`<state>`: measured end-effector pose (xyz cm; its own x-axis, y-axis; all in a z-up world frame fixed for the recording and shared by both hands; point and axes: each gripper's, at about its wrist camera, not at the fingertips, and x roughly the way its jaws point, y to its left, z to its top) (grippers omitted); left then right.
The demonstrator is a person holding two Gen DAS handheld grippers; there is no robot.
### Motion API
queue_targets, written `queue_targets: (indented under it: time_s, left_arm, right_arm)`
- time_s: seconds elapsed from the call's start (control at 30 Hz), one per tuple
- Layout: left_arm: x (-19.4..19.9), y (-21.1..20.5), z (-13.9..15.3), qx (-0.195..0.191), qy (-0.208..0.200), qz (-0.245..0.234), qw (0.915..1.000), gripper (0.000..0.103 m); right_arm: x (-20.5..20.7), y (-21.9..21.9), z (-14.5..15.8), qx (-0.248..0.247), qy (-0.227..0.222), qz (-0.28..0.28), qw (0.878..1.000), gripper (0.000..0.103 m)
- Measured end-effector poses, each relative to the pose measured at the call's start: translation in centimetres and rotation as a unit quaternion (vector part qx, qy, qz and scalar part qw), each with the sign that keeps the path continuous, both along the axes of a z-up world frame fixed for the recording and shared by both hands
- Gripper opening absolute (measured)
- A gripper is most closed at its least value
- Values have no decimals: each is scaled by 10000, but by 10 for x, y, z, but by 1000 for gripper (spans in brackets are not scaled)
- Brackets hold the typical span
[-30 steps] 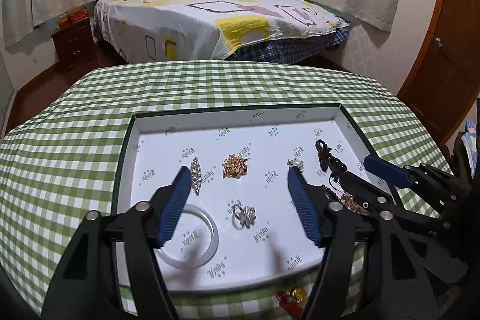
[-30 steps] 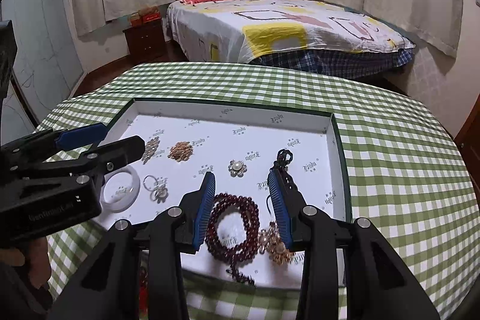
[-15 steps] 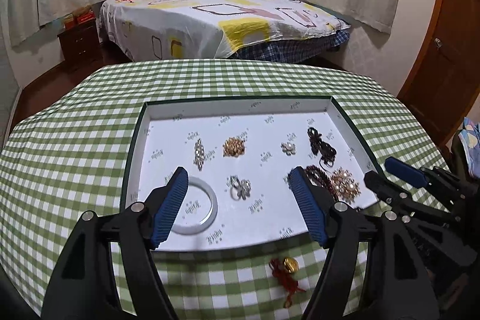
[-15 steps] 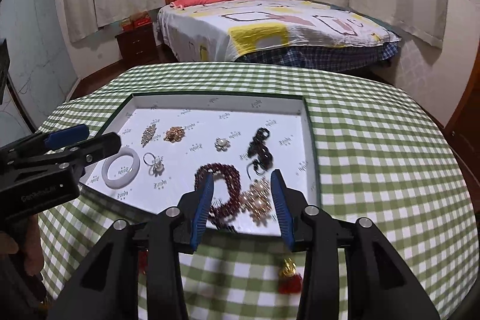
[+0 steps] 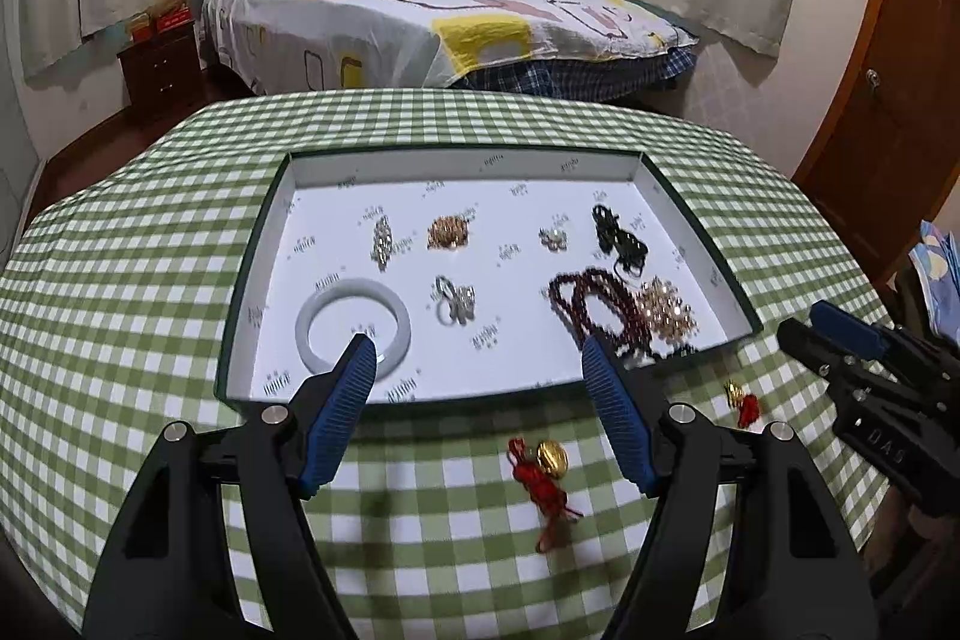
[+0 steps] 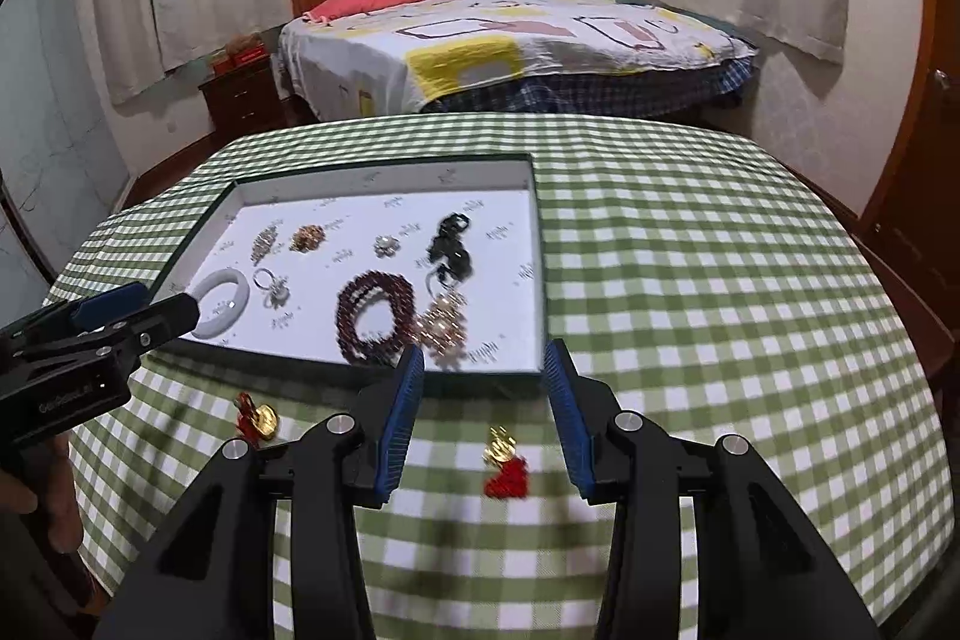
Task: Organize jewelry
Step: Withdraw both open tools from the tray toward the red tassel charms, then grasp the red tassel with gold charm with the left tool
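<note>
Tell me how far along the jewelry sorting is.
Mostly done: the bangle, bead strand, brooches and rings lie in the tray. Nothing is in hand; the left gripper and right gripper are open and empty. Left: two red-tasselled gold charms on the tablecloth.

The left gripper (image 5: 480, 358) hangs wide apart and empty above the jewelry tray's (image 5: 252, 274) near edge.

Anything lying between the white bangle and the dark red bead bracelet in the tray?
Yes: a small silver ring lies between the white bangle and the dark red bead bracelet on the tray floor, clearest in the left wrist view.
</note>
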<state>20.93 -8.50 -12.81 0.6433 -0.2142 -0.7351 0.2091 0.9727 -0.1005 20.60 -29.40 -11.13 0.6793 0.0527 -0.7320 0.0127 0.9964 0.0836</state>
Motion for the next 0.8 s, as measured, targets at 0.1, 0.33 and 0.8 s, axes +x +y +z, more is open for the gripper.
queue_targets:
  time_s: [0.1,0.33,0.8]
  left_arm:
    - [-7,-3,-8,24,96,-43,9999,70]
    - [-16,-16,-31,107,366,-212,9990,68]
    - [-18,-26,-59,229,734,-479,9959,53]
  right_arm:
    - [-6,-7,-5,-19,64,-89,9999,42]
    - [-17,-20,-21,73,253,-276,9993,42]
    - [-17,-17,-33,81,393,-254,9989,42]
